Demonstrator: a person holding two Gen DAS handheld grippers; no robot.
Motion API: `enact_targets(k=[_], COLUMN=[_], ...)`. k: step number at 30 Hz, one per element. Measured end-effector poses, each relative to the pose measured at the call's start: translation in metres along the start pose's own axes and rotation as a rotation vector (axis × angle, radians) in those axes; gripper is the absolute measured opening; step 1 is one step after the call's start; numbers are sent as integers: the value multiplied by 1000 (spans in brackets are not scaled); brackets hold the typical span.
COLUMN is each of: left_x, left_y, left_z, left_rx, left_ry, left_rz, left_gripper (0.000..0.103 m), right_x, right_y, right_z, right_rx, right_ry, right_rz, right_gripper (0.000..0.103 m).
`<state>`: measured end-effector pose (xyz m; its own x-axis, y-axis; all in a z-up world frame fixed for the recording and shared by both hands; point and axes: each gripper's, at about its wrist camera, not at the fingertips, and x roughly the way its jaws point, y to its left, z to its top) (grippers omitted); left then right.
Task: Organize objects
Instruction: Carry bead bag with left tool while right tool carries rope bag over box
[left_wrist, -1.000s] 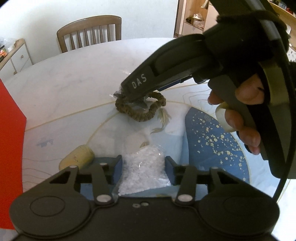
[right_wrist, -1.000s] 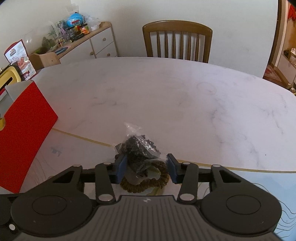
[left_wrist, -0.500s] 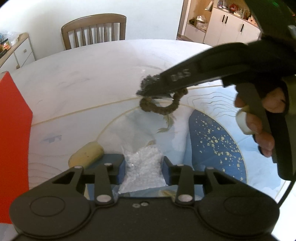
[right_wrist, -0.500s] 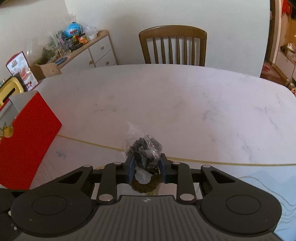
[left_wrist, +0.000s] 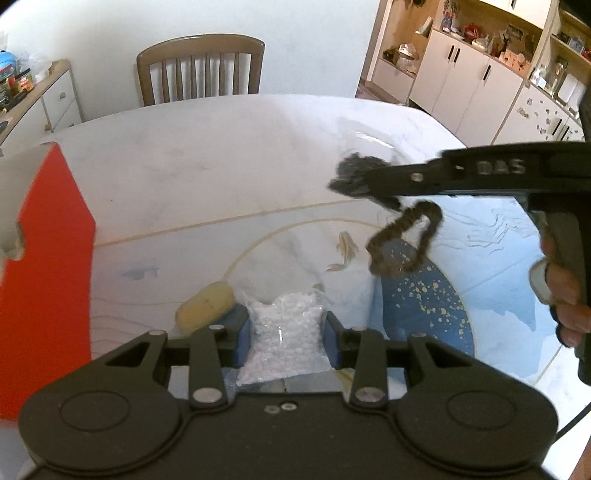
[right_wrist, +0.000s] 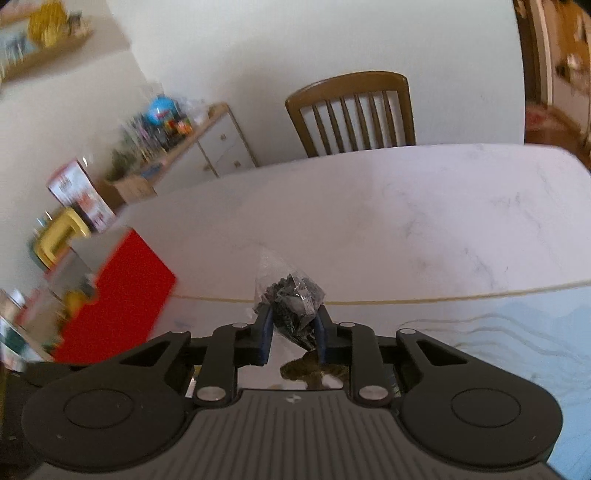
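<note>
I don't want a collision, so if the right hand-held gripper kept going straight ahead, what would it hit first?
Probably nothing nearby. The right hand-held gripper, holding the bag of dark pieces, points over bare table; the chair lies beyond. Depth is uncertain.

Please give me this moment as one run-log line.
left gripper: shut on white bag | right gripper: shut on black bag, lifted off table | brown loop: hanging below | red box: left

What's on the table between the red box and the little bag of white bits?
In the left wrist view, only a yellowish cork-like lump lies between the red box and the clear bag of white granules.
</note>
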<state>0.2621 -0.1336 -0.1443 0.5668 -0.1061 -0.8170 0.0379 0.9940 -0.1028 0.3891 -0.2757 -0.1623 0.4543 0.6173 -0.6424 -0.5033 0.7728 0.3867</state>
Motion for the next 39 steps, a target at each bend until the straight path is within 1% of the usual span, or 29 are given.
enact_targets(k=[5, 7, 8, 10, 17, 27, 39], left_x=[-16, -22, -26, -32, -62, -98, -129], left_y=[7, 10, 12, 14, 30, 69, 142], left_z=[1, 1, 1, 2, 6, 12, 11], left_rx=[-17, -25, -28, -29, -33, -48, -110], left_ry=[-19, -25, -29, -39, -74, -121, -139], left_rz=[-6, -8, -9, -12, -3, 17, 54], left_gripper=[37, 37, 37, 37, 37, 37, 37], right_x=[-21, -30, -34, -41, -56, -58, -27], right_y=[2, 1, 3, 8, 32, 92, 186], right_z=[-5, -7, -7, -10, -15, -10, -7], right_rx=[9, 42, 42, 6, -39, -99, -189], right_ry=[-11, -24, -34, -38, -36, -47, -33], right_rz=[12, 35, 34, 3, 6, 43, 91], right_gripper=[22, 22, 22, 22, 22, 22, 22])
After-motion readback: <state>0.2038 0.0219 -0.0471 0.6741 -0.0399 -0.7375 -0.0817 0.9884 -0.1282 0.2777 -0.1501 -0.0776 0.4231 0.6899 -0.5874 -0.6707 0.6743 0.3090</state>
